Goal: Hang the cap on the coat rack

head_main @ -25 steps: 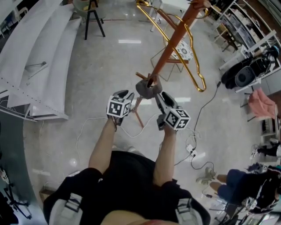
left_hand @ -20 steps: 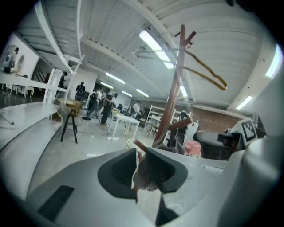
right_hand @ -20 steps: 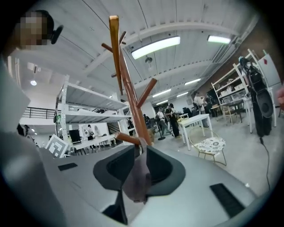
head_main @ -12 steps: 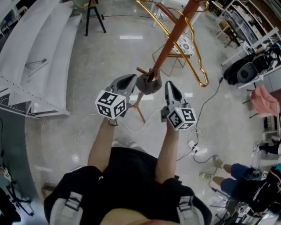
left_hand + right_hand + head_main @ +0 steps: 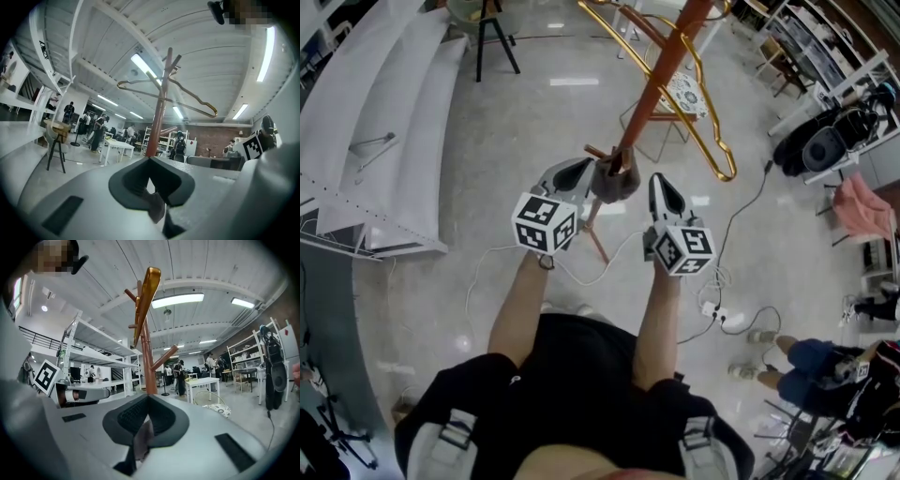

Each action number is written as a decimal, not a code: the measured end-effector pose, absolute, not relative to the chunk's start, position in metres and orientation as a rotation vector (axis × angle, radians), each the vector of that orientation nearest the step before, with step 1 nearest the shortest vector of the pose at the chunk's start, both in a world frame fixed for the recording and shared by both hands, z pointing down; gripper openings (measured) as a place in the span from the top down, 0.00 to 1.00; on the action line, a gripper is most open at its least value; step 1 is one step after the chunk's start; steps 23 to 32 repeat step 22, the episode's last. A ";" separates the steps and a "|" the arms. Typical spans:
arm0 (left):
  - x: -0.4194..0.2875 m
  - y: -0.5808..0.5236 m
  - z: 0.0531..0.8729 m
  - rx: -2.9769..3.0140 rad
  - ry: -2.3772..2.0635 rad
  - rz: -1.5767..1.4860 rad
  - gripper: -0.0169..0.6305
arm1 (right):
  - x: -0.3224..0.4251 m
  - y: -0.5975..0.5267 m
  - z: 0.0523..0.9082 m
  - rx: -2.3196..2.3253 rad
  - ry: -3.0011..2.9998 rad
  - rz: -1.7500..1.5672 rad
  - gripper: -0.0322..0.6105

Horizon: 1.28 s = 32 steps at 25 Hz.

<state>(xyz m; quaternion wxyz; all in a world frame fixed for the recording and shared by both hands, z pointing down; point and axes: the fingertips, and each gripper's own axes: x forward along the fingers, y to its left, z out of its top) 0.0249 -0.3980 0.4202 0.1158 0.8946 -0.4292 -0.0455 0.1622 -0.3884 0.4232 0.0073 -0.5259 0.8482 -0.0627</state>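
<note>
The cap point(image 5: 614, 181) sits against the rack point(image 5: 652, 84) pole at a low peg, its length lying across. Left gripper point(image 5: 579, 171) and right gripper point(image 5: 657, 184) each pinch one edge of it, jaws closed.

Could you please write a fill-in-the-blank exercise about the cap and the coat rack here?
1. The left tongs and the right tongs are both shut on the grey ___.
2. The cap touches the orange pole of the coat ___.
3. A gold clothes ___ hangs on that pole.
Missing words: cap, rack, hanger.
</note>
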 end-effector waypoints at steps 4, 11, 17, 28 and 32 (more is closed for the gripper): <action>0.032 -0.399 0.422 2.625 -1.243 -0.122 0.98 | 0.166 -0.389 0.421 -1.651 2.653 -0.182 0.96; 0.037 -0.401 0.417 2.648 -1.230 -0.111 0.98 | 0.161 -0.392 0.416 -1.643 2.675 -0.156 0.96; 0.036 -0.399 0.423 2.636 -1.227 -0.105 0.98 | 0.157 -0.391 0.417 -1.614 2.691 -0.169 0.96; 0.033 -0.399 0.423 2.638 -1.231 -0.103 0.98 | 0.150 -0.391 0.410 -1.597 2.704 -0.135 0.96; 0.033 -0.399 0.423 2.638 -1.231 -0.103 0.98 | 0.150 -0.391 0.410 -1.597 2.704 -0.135 0.96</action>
